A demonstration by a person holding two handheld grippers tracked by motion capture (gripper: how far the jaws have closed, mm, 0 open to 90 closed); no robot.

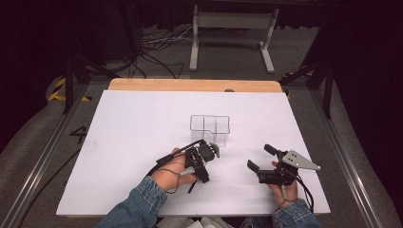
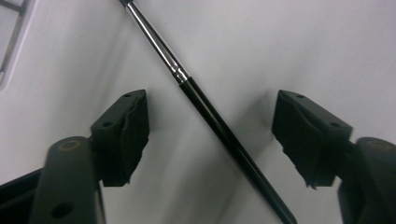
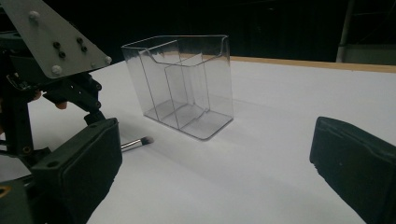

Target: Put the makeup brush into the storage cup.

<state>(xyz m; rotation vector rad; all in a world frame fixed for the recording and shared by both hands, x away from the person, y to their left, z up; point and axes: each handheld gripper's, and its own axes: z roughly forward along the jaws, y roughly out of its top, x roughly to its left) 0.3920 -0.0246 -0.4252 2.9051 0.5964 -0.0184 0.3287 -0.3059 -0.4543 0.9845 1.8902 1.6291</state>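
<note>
Makeup brush straddled by the left gripper beside a clear organiser

The left gripper [image 1: 205, 156] is pointed down at the white desk [image 1: 133, 142], and its jaws are seen spread on either side of a makeup brush [image 2: 219, 126], whose black handle and silver ferrule lie diagonally between the pads without being touched. The brush is laid flat on the desk, near the front of a clear plastic organiser [image 3: 184, 84], which is stood upright and divided into compartments. The right gripper [image 1: 259, 158] is held well apart to the right, with its jaws spread wide and nothing between them.
</note>
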